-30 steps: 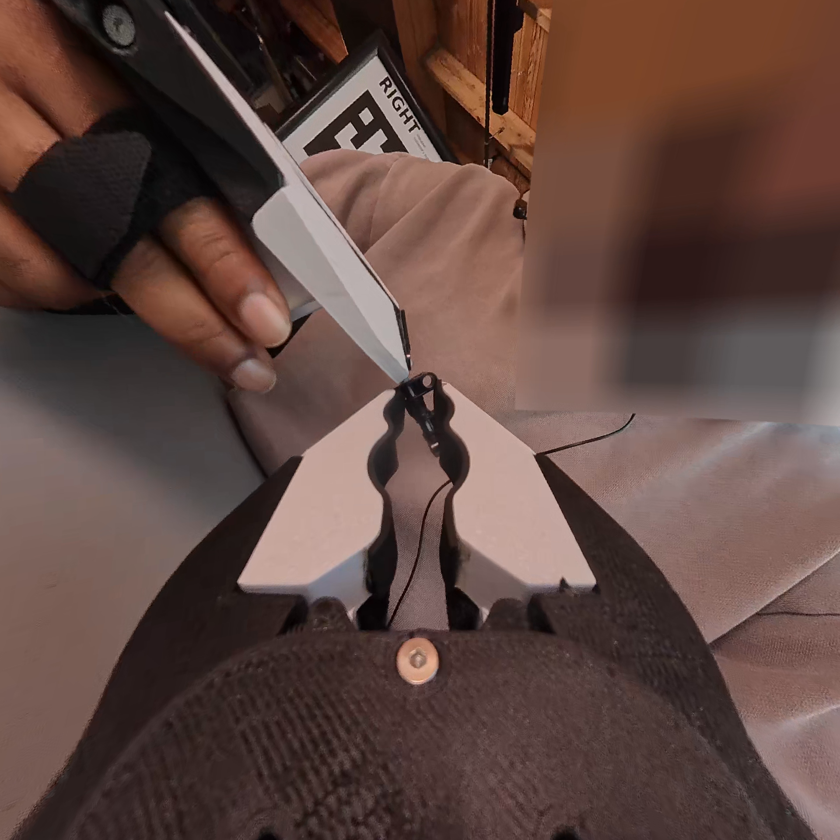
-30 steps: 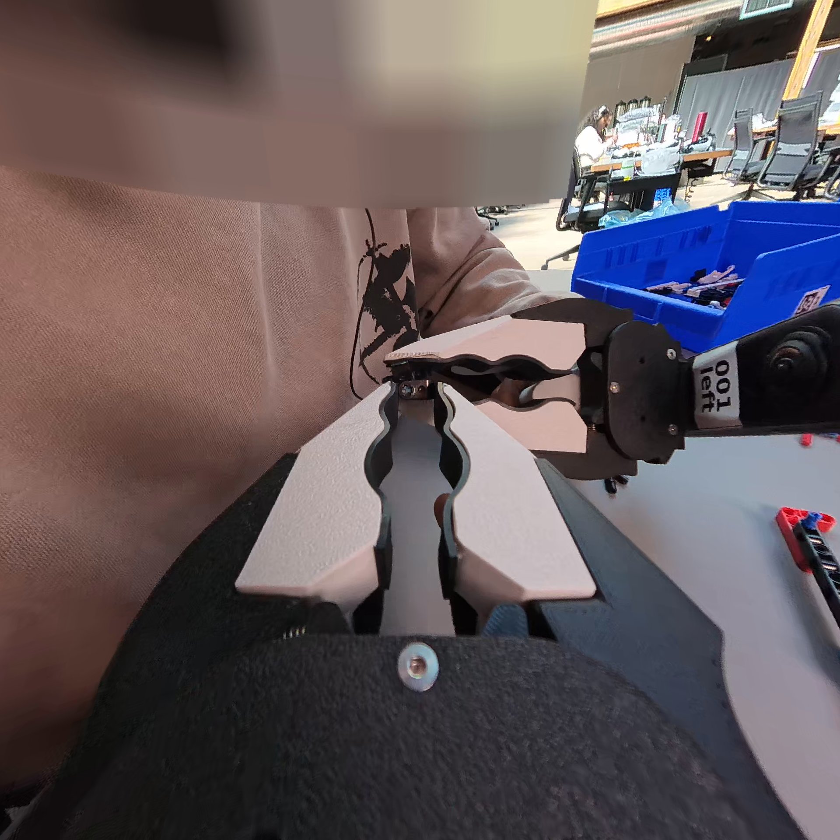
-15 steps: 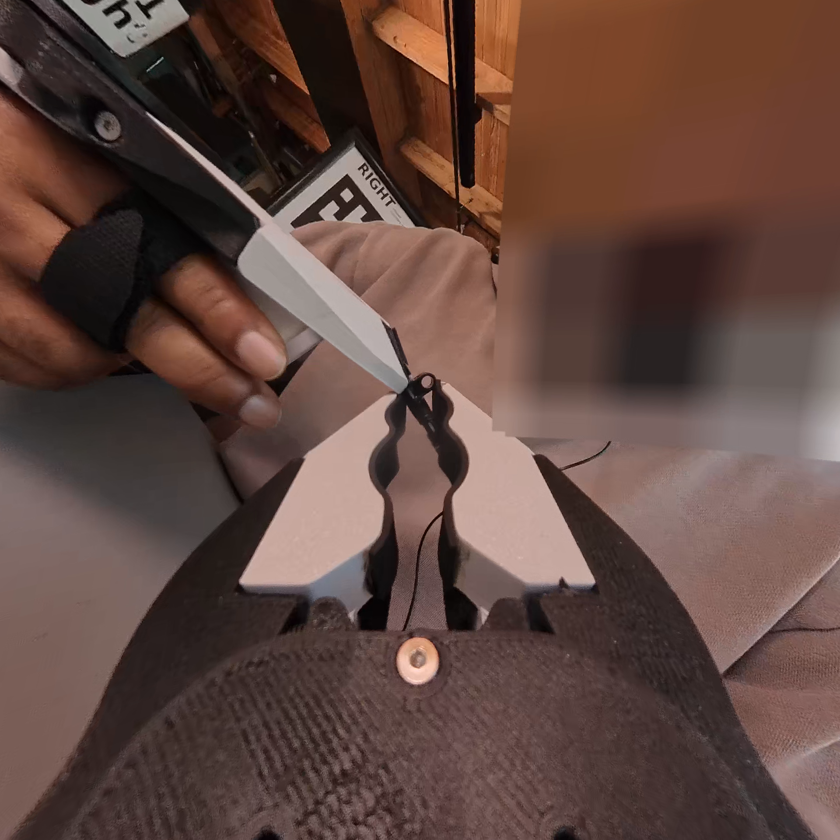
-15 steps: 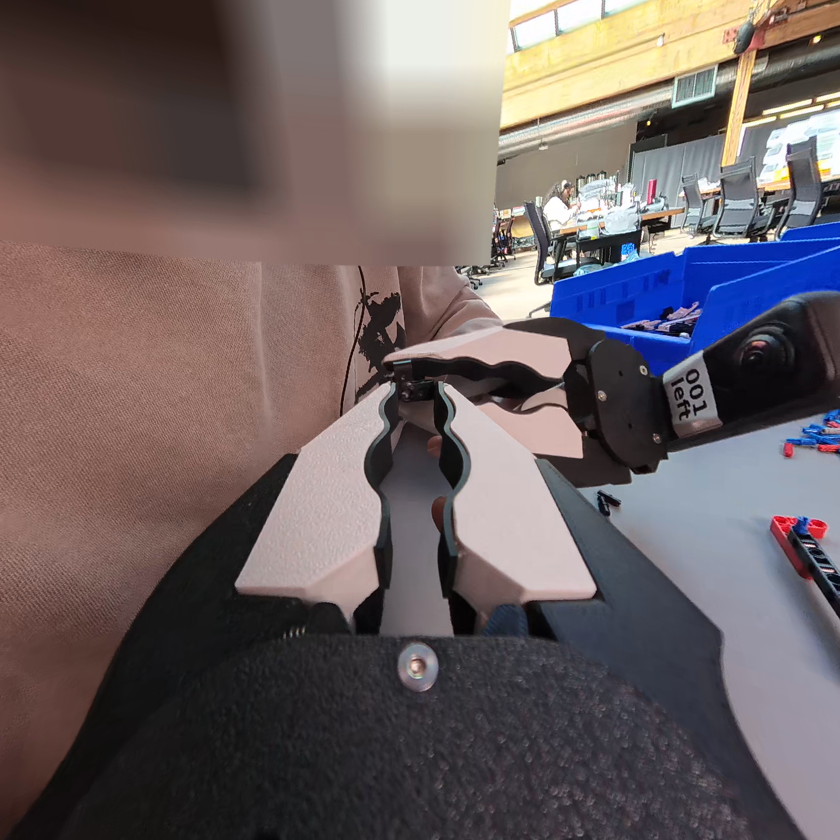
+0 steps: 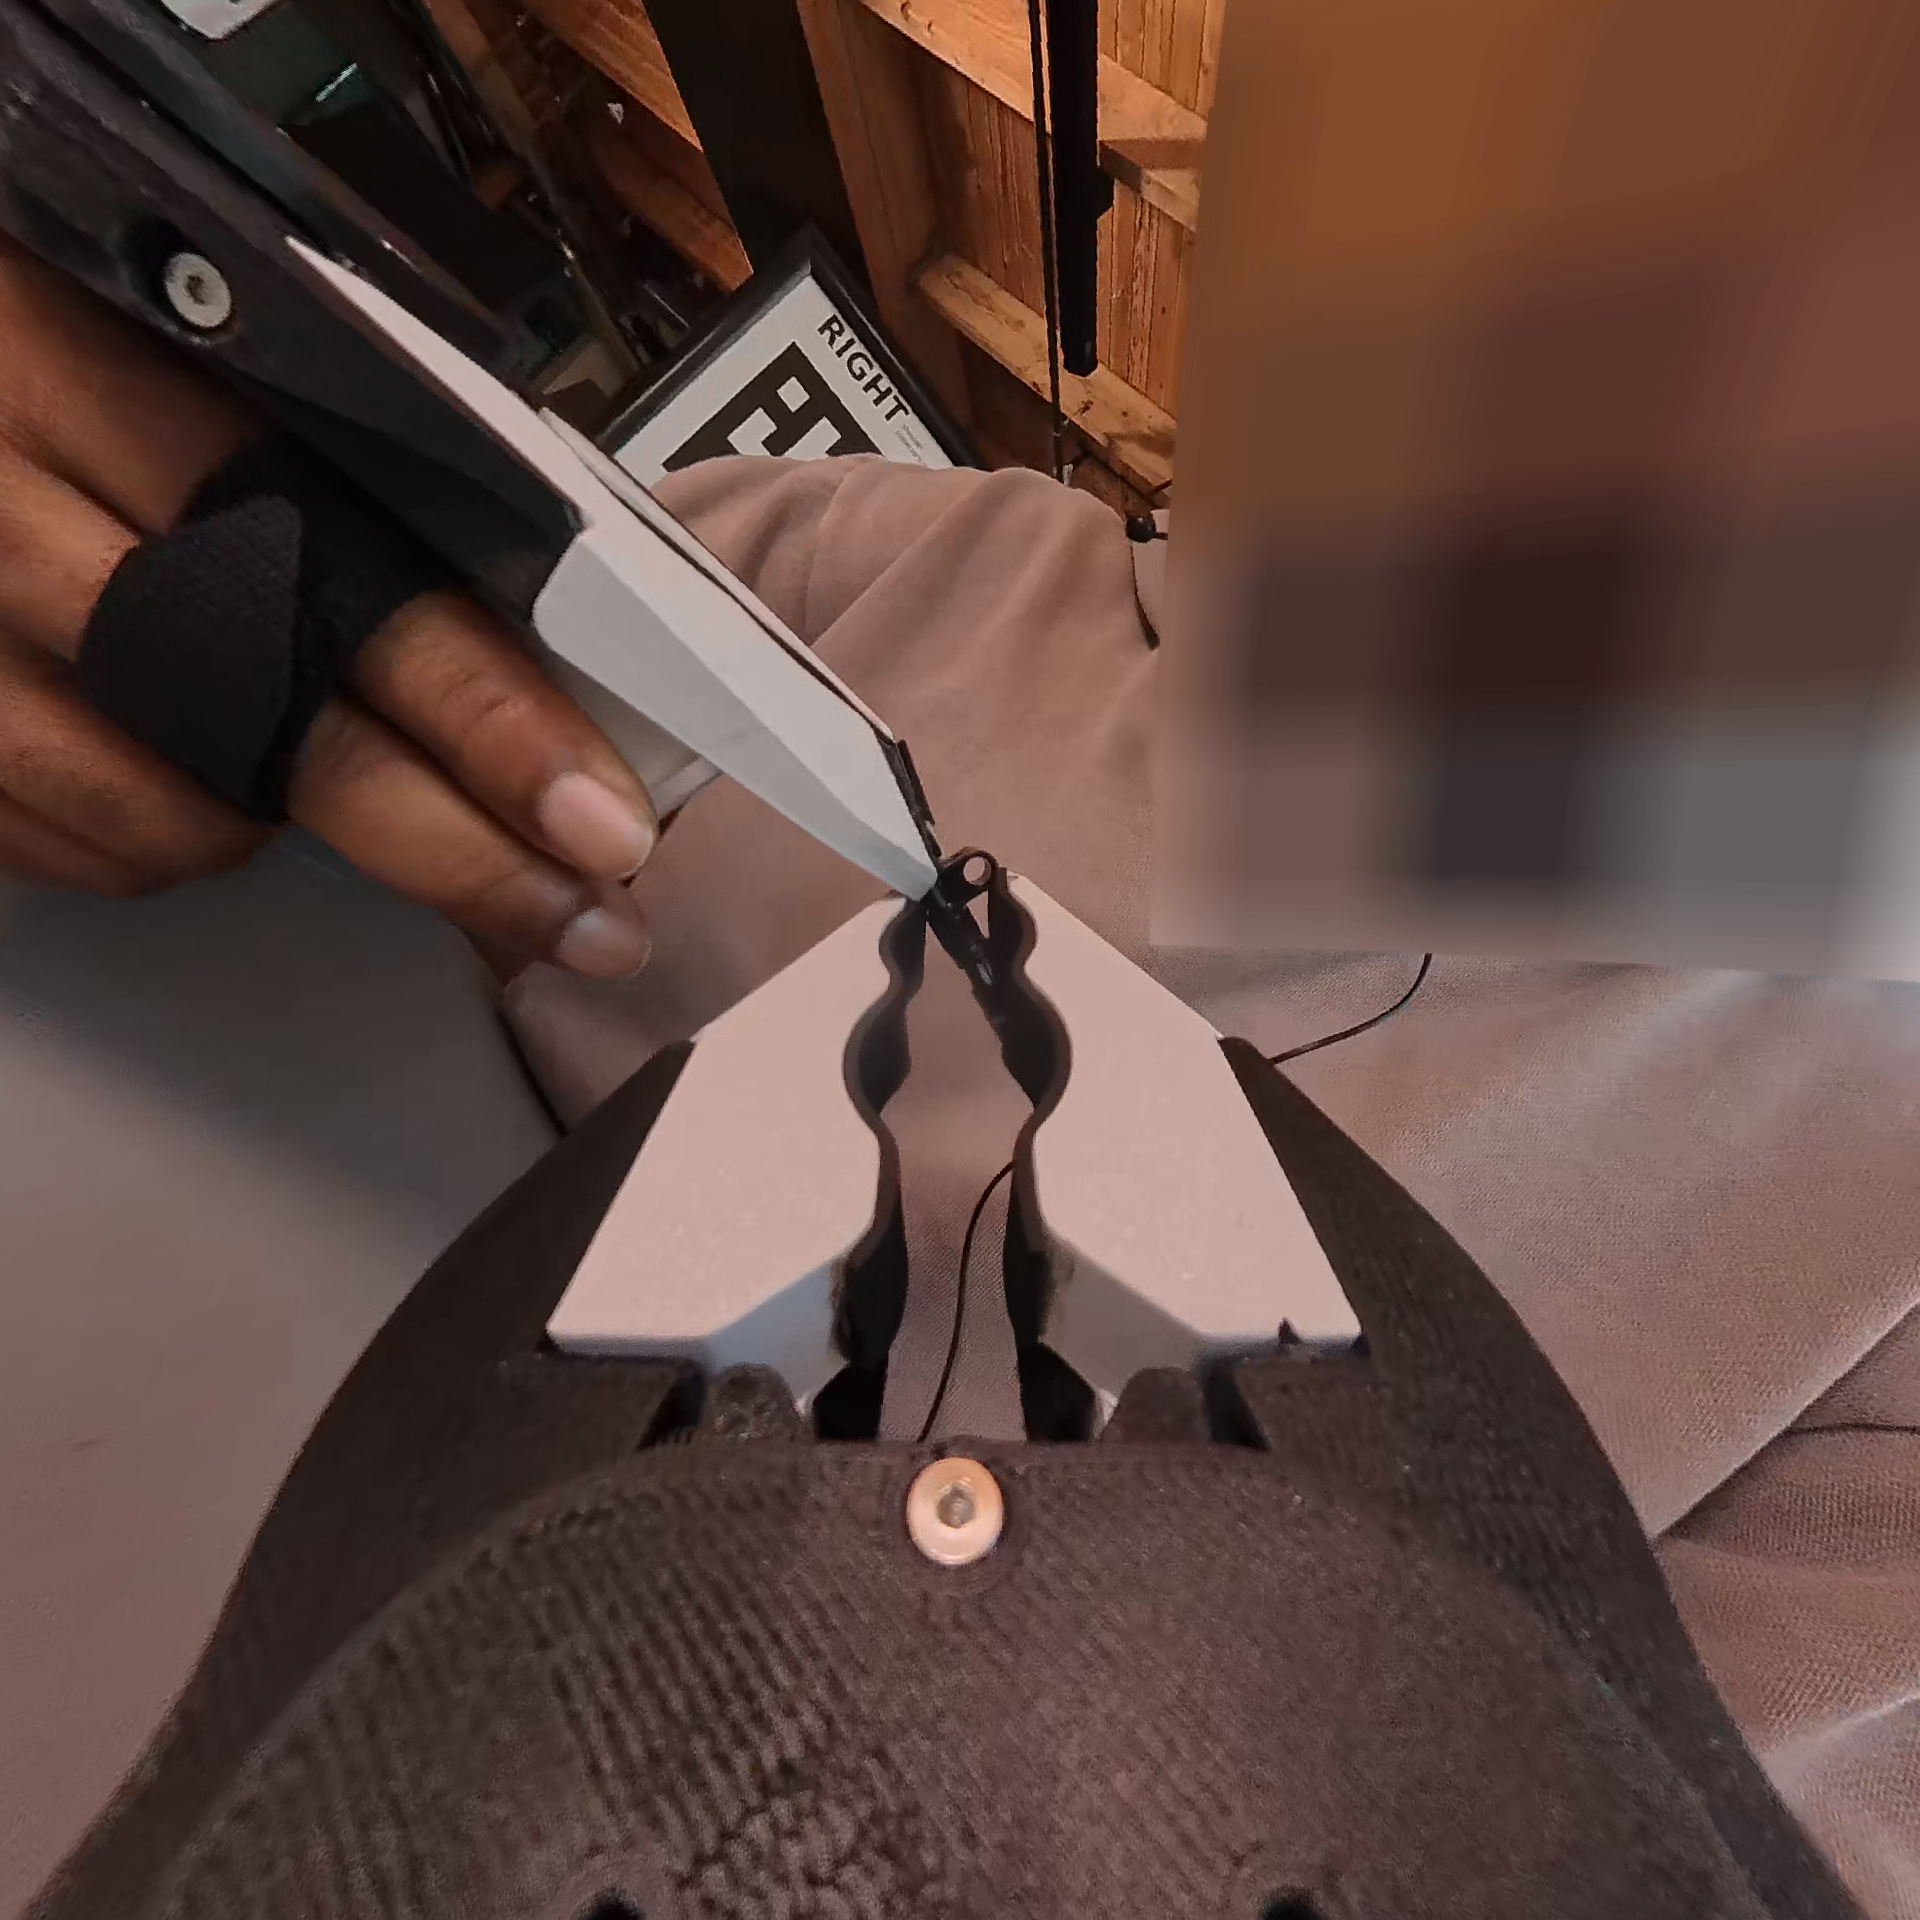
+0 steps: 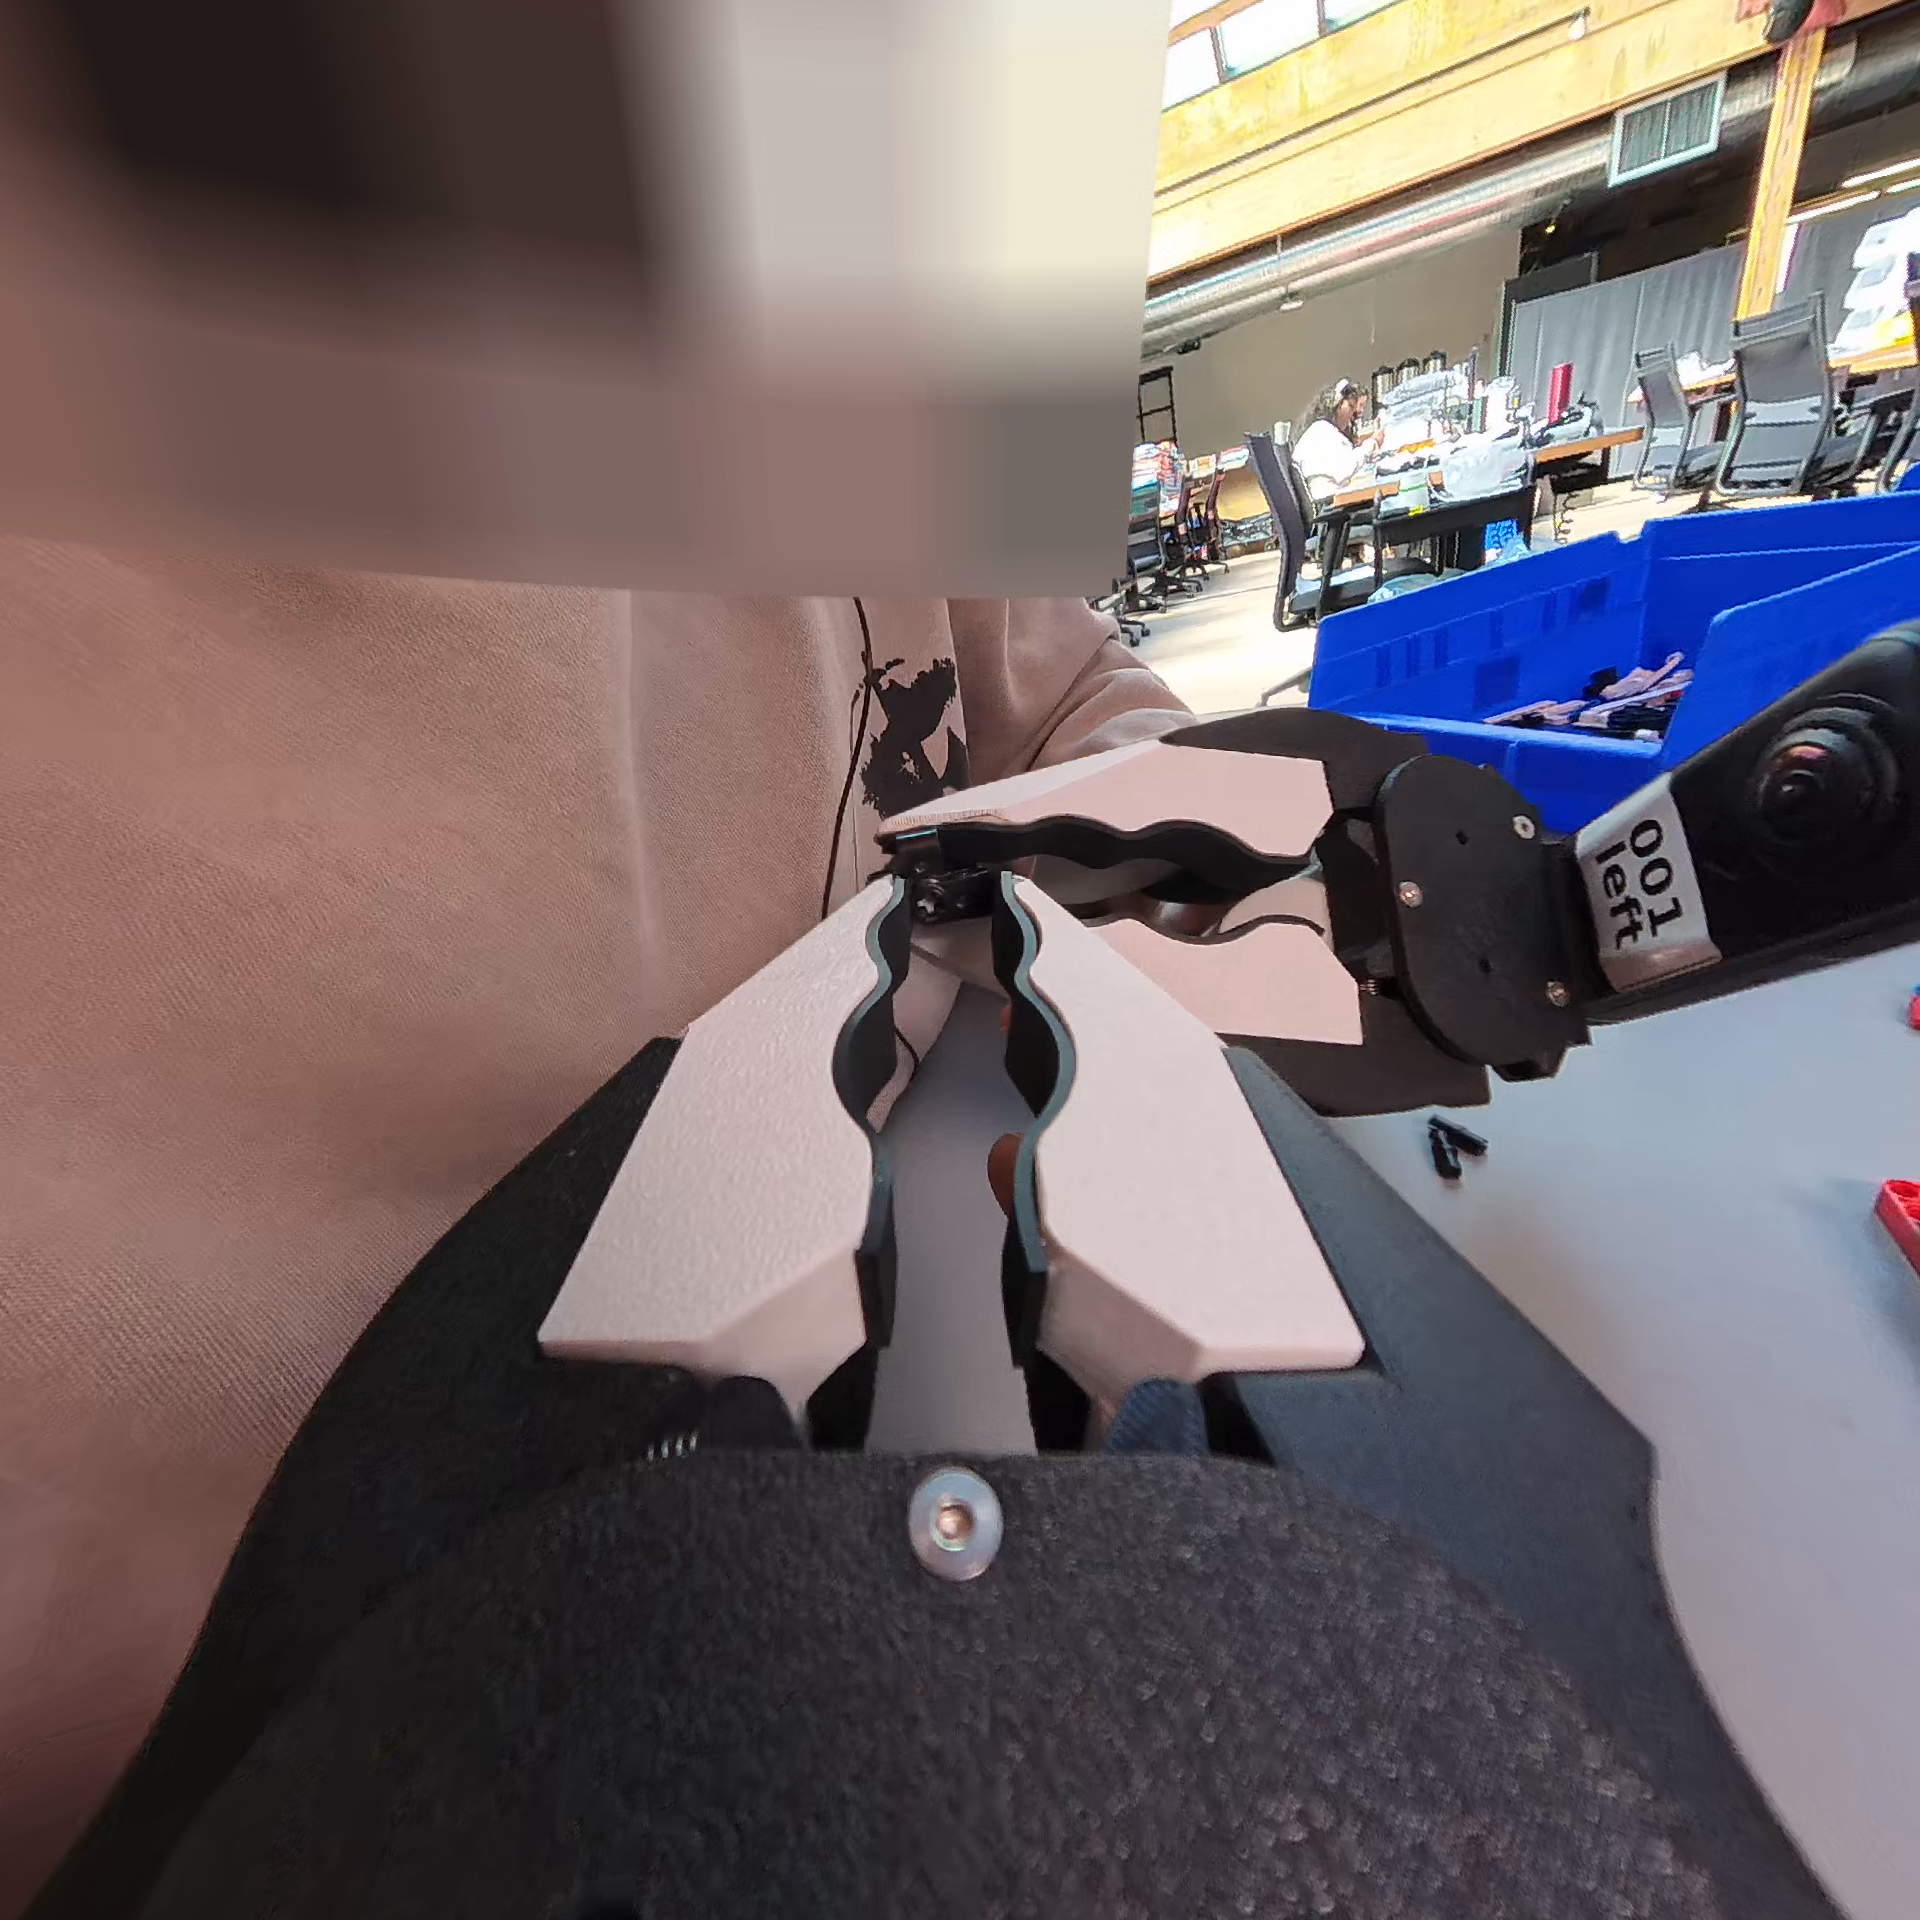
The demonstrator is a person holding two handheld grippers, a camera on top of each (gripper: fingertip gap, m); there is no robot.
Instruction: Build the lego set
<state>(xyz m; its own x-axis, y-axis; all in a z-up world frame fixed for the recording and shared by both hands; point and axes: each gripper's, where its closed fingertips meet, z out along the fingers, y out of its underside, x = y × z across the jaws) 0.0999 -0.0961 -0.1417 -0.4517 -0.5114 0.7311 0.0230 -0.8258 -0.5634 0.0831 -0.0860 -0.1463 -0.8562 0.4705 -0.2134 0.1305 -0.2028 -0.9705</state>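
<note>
Change from half a second earlier: the left gripper and right gripper kept their tips together on the same black piece; the framing shifted slightly, and in the right wrist view the left gripper sat a little farther right, with no regrip visible.

Left gripper: fingers nearly closed at the tips, pinching the small black Lego piece, a thin part with a ring at its far end. It was held in the air in front of the person's beige sweatshirt.

Right gripper: fingers drawn in at the tips around the same piece, a narrow gap between them lower down. In the left wrist view it came in from the upper left, its white tip touching the piece, with a hand on its handle.

Also on the grey table: two small black pins at the right, a red part at the right edge, and a blue bin with mixed pieces beyond.
</note>
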